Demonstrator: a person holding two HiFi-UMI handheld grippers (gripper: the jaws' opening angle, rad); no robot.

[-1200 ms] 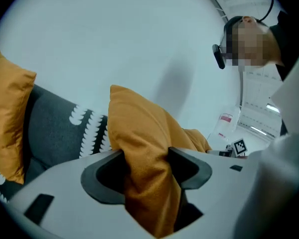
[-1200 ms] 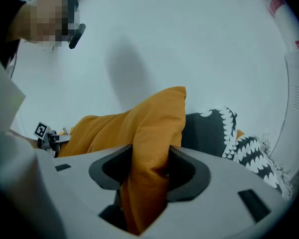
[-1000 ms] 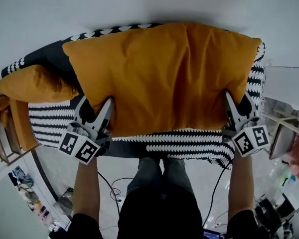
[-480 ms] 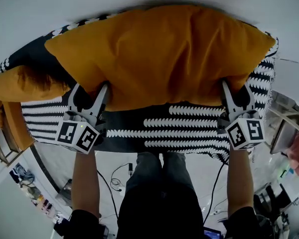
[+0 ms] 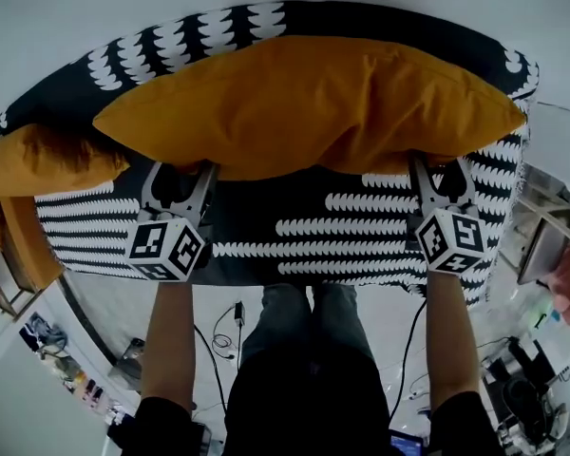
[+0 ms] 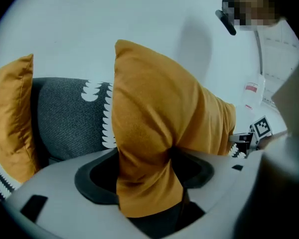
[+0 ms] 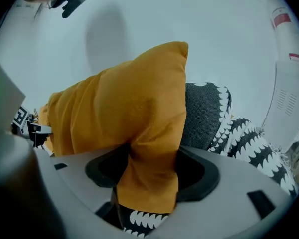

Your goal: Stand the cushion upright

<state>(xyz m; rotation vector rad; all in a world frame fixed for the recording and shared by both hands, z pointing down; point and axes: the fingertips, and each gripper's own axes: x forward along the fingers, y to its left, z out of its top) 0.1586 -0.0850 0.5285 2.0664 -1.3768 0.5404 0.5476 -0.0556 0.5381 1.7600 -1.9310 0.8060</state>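
Pinching near corners of the cushion (image 5: pixel 304 103), the left gripper (image 5: pixel 180 171) and right gripper (image 5: pixel 440 167) have just been opening their jaws; only the gripper views show fabric bunched between them.

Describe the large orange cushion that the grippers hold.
The large cushion is mustard-orange woven fabric, plump and creased. It is upright, long edge down over the black-and-white patterned sofa, in front of the backrest. The left gripper and right gripper pinch its lower corners, their jaws having just eased wider with fabric still between them.
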